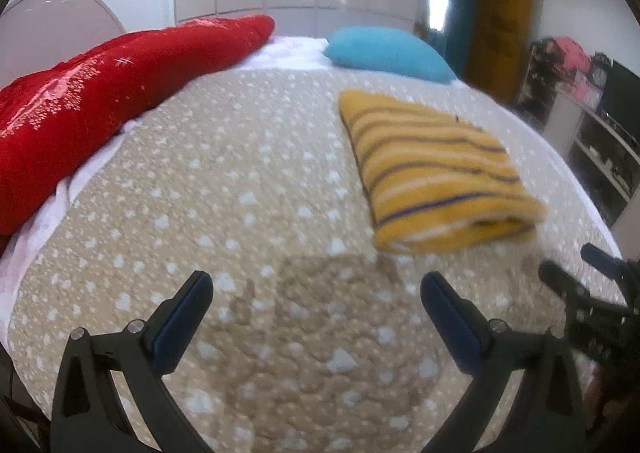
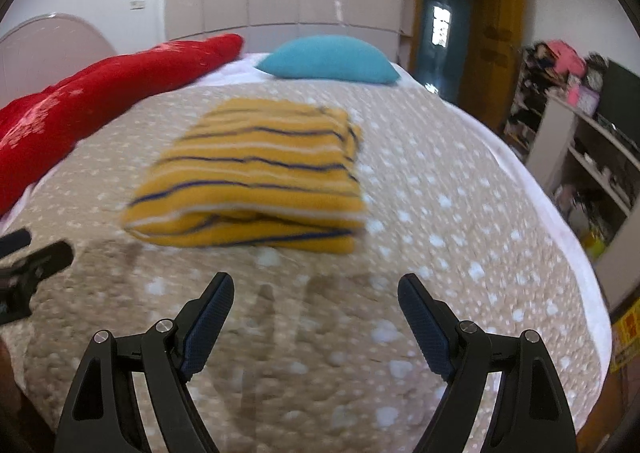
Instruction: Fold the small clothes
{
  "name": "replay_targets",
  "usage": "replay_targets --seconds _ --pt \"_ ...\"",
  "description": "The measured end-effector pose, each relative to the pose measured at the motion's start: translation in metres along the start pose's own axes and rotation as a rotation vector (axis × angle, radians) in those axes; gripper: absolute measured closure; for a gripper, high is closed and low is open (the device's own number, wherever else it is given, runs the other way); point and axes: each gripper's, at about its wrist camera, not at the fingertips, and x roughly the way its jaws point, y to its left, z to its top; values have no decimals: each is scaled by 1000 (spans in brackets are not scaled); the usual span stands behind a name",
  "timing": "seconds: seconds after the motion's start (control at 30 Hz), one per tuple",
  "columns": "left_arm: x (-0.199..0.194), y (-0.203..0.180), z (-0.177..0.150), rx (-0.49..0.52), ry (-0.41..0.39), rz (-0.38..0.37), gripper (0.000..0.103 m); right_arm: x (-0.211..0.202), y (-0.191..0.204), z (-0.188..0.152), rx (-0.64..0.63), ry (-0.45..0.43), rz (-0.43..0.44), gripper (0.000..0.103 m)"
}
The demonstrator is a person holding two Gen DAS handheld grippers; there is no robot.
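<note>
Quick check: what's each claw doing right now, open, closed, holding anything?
Left claw: open, holding nothing.
Right claw: open, holding nothing; the folded yellow striped garment lies on the bed ahead, untouched.

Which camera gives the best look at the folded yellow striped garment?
The right wrist view: the yellow striped garment lies near centre, stacked front layers visible. The left wrist view shows it off right, seen at an angle.

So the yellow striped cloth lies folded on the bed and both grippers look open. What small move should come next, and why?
Probably draw both grippers back from the bed. The yellow striped cloth already lies folded in a neat stack on the bedspread, and the left gripper and right gripper are both open with nothing between their fingers. No other small garment is in view to fold.
</note>
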Motion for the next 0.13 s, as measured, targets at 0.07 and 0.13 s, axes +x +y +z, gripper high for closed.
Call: replay_targets --seconds 0.07,0.13 --pt "1 8 4 -9 -6 2 0 -2 9 4 -24 -4 13 14" --pt "2 15 5 -16 3 14 0 -1 14 6 -39 0 25 14"
